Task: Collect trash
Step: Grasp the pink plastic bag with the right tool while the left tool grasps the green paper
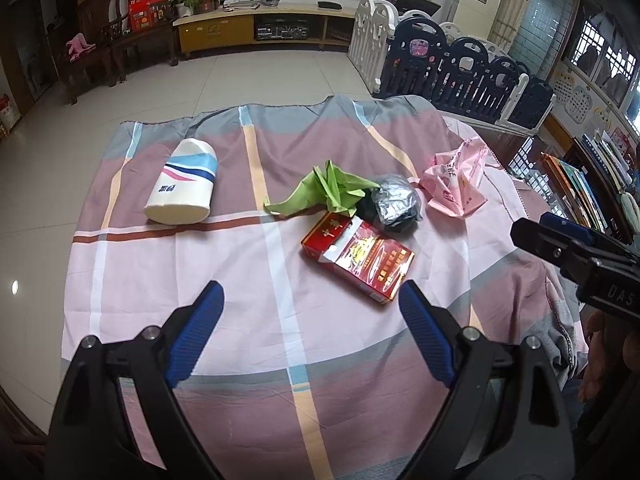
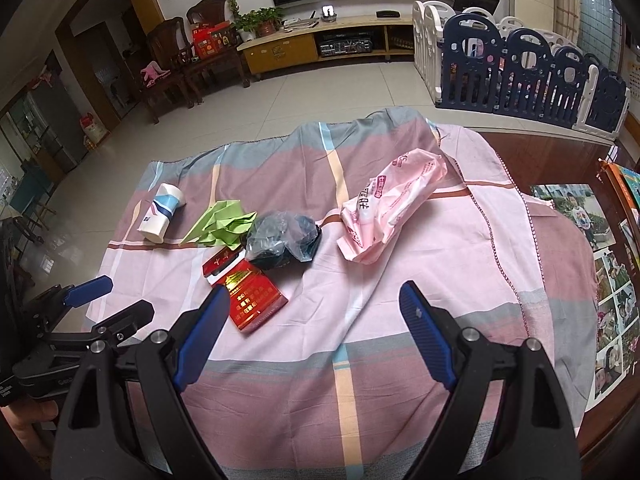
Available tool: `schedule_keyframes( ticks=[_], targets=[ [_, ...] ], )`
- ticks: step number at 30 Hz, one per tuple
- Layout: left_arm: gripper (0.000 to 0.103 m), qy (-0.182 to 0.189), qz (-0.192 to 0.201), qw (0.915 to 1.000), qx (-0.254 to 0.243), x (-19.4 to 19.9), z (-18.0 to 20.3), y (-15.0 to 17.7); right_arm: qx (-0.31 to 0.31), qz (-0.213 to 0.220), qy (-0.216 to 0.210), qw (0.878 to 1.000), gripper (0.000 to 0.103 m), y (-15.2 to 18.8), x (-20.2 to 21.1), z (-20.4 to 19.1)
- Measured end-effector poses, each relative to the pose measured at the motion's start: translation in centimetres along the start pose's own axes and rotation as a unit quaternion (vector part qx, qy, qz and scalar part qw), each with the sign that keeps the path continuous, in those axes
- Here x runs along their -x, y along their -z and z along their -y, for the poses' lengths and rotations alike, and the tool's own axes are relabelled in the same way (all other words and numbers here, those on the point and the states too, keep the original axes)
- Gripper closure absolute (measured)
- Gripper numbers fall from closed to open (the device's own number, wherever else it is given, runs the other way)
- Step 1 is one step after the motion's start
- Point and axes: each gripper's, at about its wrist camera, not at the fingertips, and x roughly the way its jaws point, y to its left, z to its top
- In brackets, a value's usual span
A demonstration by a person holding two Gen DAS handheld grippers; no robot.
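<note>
Red cigarette box (image 1: 357, 260): lying mid-cloth (image 1: 280, 340), long axis slanting toward the near edge, nearest the left gripper (image 1: 311, 300). Both grippers spread, nothing held; right gripper (image 2: 314, 300) beside it.

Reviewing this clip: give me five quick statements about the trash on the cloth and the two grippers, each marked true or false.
1. Both the left gripper and the right gripper are open and hold nothing. True.
2. The red cigarette pack has its lid shut. False: the lid is flipped open.
3. The green crumpled paper lies between the paper cup and the dark plastic bag. True.
4. The paper cup stands upright. False: it lies on its side on the checked cloth.
5. The pink plastic bag sits on the cigarette pack. False: it lies apart, beyond the dark bag.
</note>
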Motion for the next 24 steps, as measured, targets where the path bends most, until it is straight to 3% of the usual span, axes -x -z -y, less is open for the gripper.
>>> schedule_keyframes(
  ticks=[10,13,19,21,24],
  targets=[
    [0.014,0.004,0.004,1.0,0.002,0.0,0.0,-0.1,-0.019,-0.002,0.012,1.0,0.019,-1.8,-2.3,1.6],
    [0.014,0.005,0.005,1.0,0.004,0.0,-0.1,-0.1,-0.046,-0.011,0.005,0.999,0.028,-2.6,-4.1,2.8],
    [0.014,0.008,0.004,0.9999,0.008,-0.4,-0.1,-0.2,-0.073,-0.041,0.002,0.996,0.058,-2.9,-7.9,4.1],
    [0.014,0.009,0.004,0.9999,0.007,-0.6,-0.1,-0.2,-0.069,-0.038,-0.002,0.997,0.083,-3.0,-8.1,4.1],
    [0.014,0.017,0.011,0.9997,0.011,-0.6,0.0,-0.3,-0.066,-0.027,-0.017,0.997,0.093,-3.1,-7.0,4.0]
  ],
)
